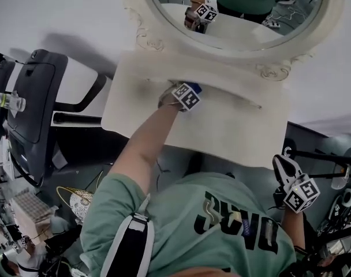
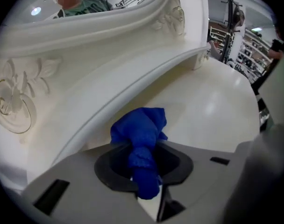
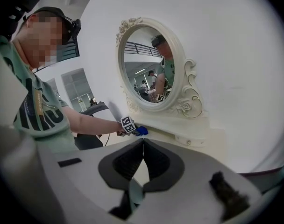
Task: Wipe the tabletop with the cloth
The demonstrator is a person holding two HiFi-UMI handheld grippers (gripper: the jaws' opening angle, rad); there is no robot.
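1. Left gripper (image 2: 144, 171): jaws closed on the cloth (image 2: 141, 132). It is blue and bunched, pinched mid-bundle, with a wad poking out past the tips.
2. The cloth wad is down at the cream surface (image 2: 212, 111), just beside the curved ledge (image 2: 128, 85) under the mirror (image 1: 233, 30). It looks like it touches, but I can't confirm contact.
3. In the head view the left gripper sits at frame centre, with a bare arm (image 1: 144, 140) stretched across the surface. The cloth shows as a blue speck at the back edge, just below the mirror frame.
4. Right gripper (image 3: 143, 158): jaws shut on each other, nothing between them.
5. In the head view the right gripper is at lower right, off the surface past its near corner and well apart from the cloth. Jaws point toward the top of the frame.
6. The mirror is oval with an ornate cream frame, at top centre of the head view. It reflects the left gripper's marker cube.
7. A black chair (image 1: 34, 103) stands at left of the head view, beside the surface.
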